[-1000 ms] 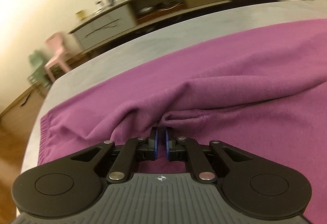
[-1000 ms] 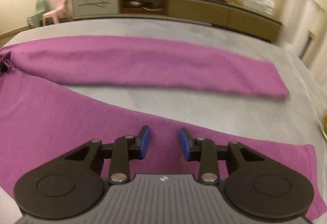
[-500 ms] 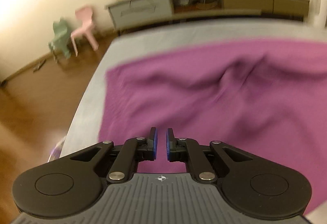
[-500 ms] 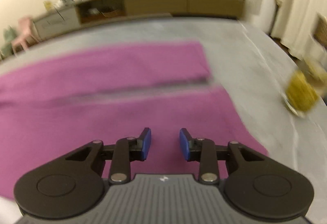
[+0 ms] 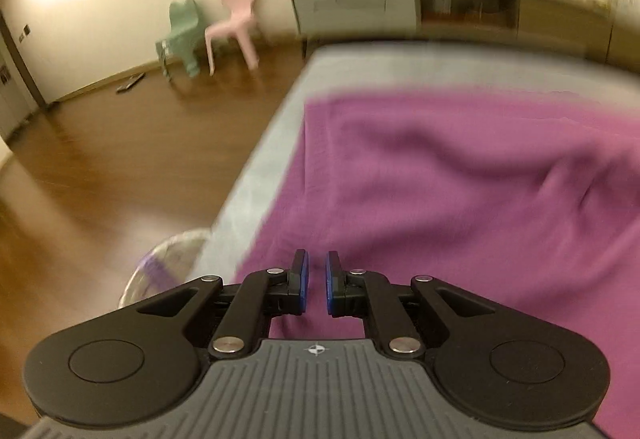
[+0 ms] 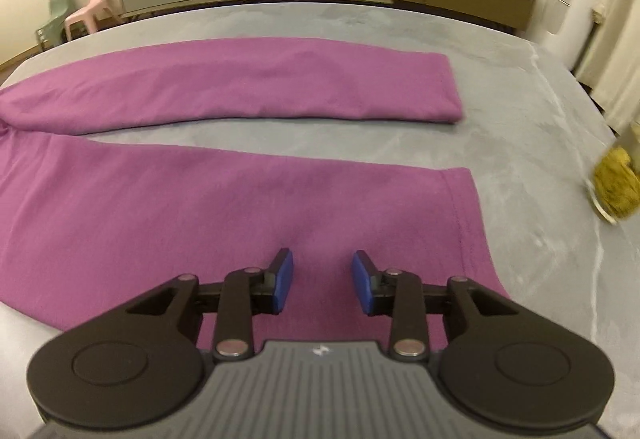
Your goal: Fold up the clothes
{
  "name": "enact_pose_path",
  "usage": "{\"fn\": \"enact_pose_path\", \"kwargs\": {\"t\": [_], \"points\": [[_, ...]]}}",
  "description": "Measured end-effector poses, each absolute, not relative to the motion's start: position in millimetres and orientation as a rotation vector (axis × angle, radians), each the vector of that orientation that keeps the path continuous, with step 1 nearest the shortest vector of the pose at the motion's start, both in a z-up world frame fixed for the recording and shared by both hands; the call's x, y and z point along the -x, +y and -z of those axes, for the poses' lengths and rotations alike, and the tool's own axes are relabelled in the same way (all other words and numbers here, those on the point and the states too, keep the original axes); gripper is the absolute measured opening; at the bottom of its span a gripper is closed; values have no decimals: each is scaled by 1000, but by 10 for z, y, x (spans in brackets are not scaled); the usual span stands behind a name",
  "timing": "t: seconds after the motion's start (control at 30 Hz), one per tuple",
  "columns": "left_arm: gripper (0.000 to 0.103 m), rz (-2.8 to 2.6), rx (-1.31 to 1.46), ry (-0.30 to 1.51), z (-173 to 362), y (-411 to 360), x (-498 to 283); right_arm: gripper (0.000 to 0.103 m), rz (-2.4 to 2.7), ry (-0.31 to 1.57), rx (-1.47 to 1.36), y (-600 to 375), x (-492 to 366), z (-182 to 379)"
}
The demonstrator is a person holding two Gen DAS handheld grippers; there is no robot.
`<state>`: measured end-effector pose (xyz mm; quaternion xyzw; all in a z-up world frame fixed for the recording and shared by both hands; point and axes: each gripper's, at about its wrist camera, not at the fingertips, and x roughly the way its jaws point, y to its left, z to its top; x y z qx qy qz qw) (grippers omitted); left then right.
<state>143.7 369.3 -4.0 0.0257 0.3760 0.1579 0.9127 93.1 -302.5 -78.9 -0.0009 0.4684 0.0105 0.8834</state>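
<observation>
Hovering over purple trousers (image 6: 248, 199) | right gripper (image 6: 322, 285) parted | writing possibly unreadable

The left gripper (image 5: 314, 281) hangs above the near left part of the rumpled purple garment (image 5: 460, 191), its jaws a narrow gap apart with nothing between them. The garment lies on a grey bed (image 5: 256, 175), its left edge close to the bed's left side. Far left, on the wooden floor (image 5: 120, 159), stand a pink chair (image 5: 234, 23) and a green chair (image 5: 182, 35), with a long sideboard (image 5: 400, 3) along the far wall.
</observation>
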Motion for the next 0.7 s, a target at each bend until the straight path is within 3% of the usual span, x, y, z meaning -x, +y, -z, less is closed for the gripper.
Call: {"fn": "enact_pose_path", "kwargs": {"t": [0.17, 0.4, 0.47, 0.7], "points": [[9, -316, 72, 761, 54, 3984, -1385, 34, 32, 872, 40, -2919, -962, 638], [9, -274, -42, 815, 417, 3935, -1835, 34, -32, 812, 137, -2140, -1256, 500], [1, -287, -8, 771, 386, 4050, -1912, 35, -74, 793, 172, -1817, -1313, 469], [0, -425, 194, 706, 466, 4670, -1999, 35, -95, 797, 150, -1339, -1504, 412]]}}
